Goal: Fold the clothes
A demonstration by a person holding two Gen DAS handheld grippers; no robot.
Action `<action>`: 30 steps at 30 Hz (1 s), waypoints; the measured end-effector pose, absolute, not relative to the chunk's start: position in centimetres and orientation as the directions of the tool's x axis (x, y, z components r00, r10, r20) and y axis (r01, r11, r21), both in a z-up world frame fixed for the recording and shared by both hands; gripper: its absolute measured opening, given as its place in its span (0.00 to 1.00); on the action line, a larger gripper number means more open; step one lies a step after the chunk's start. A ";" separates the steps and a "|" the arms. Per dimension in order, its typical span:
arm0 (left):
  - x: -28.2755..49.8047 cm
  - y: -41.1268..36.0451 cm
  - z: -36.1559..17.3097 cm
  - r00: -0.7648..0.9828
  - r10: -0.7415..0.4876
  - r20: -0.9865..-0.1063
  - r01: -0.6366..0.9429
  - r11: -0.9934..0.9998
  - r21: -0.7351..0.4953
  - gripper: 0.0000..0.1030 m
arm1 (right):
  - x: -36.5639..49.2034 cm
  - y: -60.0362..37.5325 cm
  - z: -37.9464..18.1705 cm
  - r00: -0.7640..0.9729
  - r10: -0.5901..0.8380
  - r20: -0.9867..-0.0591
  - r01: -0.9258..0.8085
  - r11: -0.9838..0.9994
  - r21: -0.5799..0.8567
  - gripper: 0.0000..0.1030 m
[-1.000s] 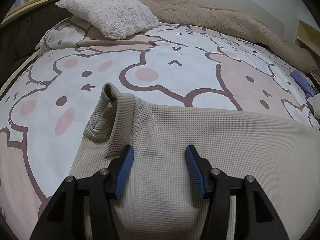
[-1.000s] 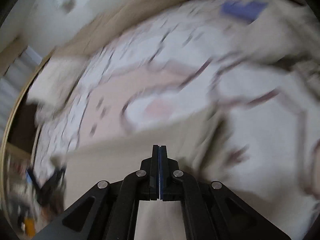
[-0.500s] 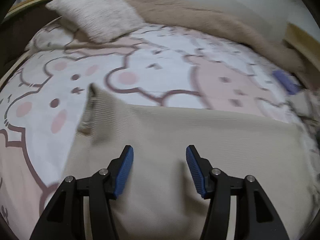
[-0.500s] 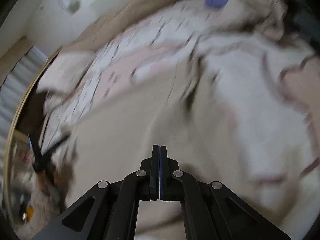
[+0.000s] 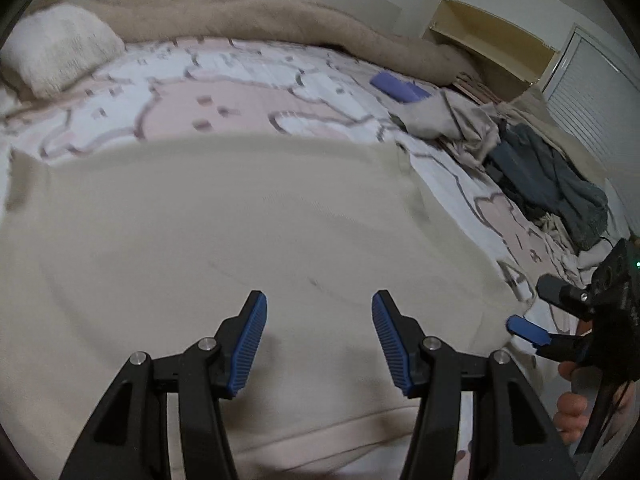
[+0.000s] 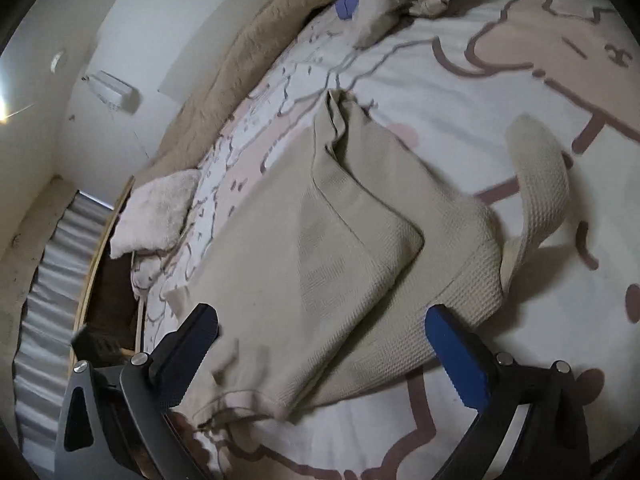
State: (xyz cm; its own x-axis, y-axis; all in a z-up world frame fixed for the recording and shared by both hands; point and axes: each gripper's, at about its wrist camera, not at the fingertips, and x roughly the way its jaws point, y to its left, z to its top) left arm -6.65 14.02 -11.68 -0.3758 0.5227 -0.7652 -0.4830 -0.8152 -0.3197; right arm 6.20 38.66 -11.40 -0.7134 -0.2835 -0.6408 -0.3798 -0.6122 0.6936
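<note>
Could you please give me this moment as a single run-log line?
task: fold clothes | left gripper: open above beige waffle-knit garment | right gripper: open, holding nothing | garment: partly folded on cartoon-bear bedsheet

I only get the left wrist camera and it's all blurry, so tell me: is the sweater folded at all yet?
Observer: Yes. The right wrist view shows one side of the sweater folded over onto its middle.
Operator: Where's the sleeve?
Observer: One sleeve sticks out, curved, on the sheet, not folded in.
Operator: Is the right hand-held gripper holding anything?
Observer: No. The right hand-held gripper is wide open and grips nothing.
</note>
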 end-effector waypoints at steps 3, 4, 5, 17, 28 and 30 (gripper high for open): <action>-6.3 14.5 -13.9 -0.353 0.506 -0.787 -0.476 -0.821 -0.315 0.53 | 5.4 38.6 -12.6 -0.698 -0.287 -0.655 -0.405 -0.596 0.693 1.00; -6.0 14.4 -14.3 -0.360 0.510 -0.781 -0.482 -0.818 -0.312 0.53 | 5.2 38.7 -13.0 -0.696 -0.290 -0.657 -0.411 -0.589 0.696 1.00; -5.9 14.4 -14.4 -0.370 0.513 -0.774 -0.491 -0.816 -0.305 0.53 | 5.0 38.6 -12.9 -0.694 -0.285 -0.661 -0.409 -0.600 0.688 1.00; -4.6 15.0 -15.2 -0.428 0.509 -0.747 -0.558 -0.799 -0.225 0.66 | 4.0 38.4 -11.1 -0.675 -0.197 -0.711 -0.421 -0.689 0.590 0.34; -4.9 14.2 -15.2 -0.410 0.561 -0.719 -0.551 -0.780 -0.295 0.66 | 9.1 42.7 -9.2 -0.606 -0.002 -0.795 -0.654 -0.567 0.500 0.35; -5.0 14.0 -15.2 -0.405 0.571 -0.714 -0.549 -0.776 -0.309 0.66 | 8.8 42.0 -8.2 -0.654 -0.056 -0.755 -0.590 -0.588 0.554 0.35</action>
State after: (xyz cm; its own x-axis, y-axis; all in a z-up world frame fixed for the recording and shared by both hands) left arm -4.98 13.98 -15.24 -0.4055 0.5707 -0.7140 -0.5494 -0.7765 -0.3086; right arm 8.81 42.04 -8.19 -0.6536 -0.0557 -0.7548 -0.5897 -0.5876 0.5541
